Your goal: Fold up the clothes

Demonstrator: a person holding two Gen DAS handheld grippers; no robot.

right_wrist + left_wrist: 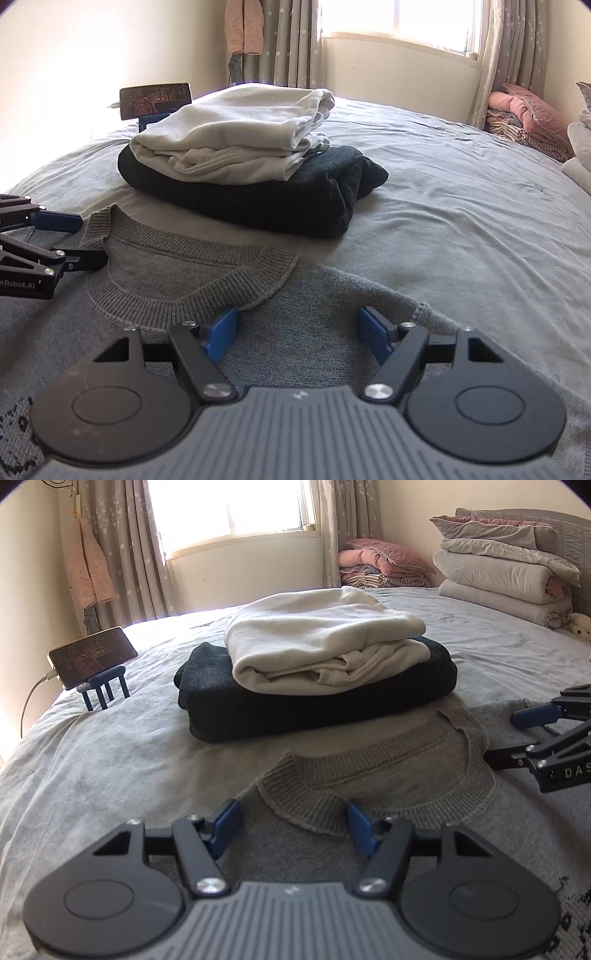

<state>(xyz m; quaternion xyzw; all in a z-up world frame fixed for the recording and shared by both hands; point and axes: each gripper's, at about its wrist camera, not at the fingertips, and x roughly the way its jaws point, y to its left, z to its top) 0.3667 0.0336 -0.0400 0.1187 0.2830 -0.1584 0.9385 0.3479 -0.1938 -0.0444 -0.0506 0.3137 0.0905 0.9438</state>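
The grey sweater (388,775) only shows around its collar; the rest runs under the gripper bodies and off the bottom edge, and the dark knitted pattern (18,424) at its side is too cut off to read. The dark folded garment (314,192) is mostly buried under the white one (229,136). The phone's (92,657) screen is too small to make out.

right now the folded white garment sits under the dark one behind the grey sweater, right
No. The white garment sits on top of the dark one, not under it. The stack does lie behind the grey sweater; both wrist views show it.
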